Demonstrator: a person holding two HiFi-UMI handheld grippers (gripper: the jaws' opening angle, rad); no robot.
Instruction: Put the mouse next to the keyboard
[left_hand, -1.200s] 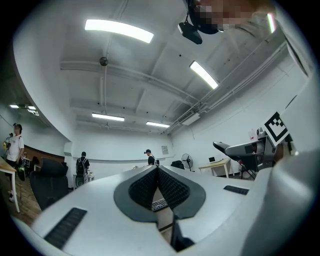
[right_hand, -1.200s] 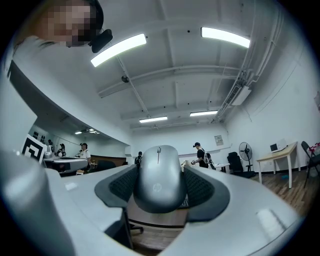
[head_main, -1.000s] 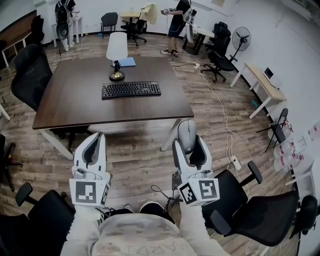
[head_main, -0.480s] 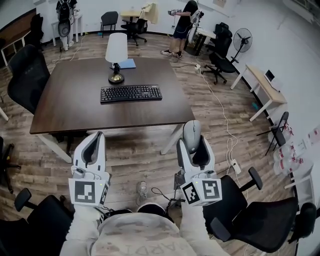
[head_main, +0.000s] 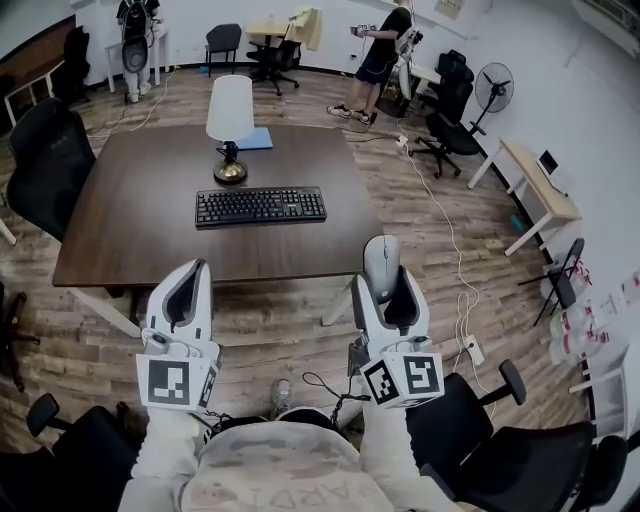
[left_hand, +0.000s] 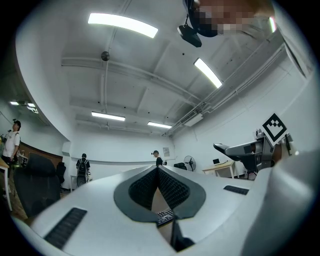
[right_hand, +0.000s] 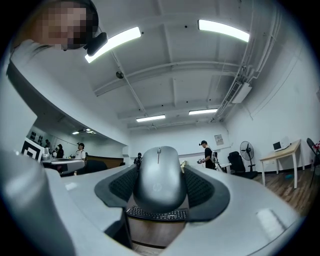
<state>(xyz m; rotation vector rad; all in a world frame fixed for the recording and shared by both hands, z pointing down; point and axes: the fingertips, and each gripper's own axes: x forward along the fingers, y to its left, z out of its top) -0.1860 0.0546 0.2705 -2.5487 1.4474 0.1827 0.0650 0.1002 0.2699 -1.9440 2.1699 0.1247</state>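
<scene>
I look down on an office room with a wood-plank floor (head_main: 290, 312), where a large dark brown square table (head_main: 140, 220) carries a white-shaded lamp with a brass base (head_main: 230, 112) and, just in front of it, a black full-size keyboard (head_main: 260, 206). My left gripper (head_main: 193, 270) hangs short of the table's near edge, its jaws pressed together on nothing. My right gripper (head_main: 385, 280) is clamped on the grey rounded computer mouse (head_main: 380, 256), which sits in the air off that near edge, well apart from the keyboard.
</scene>
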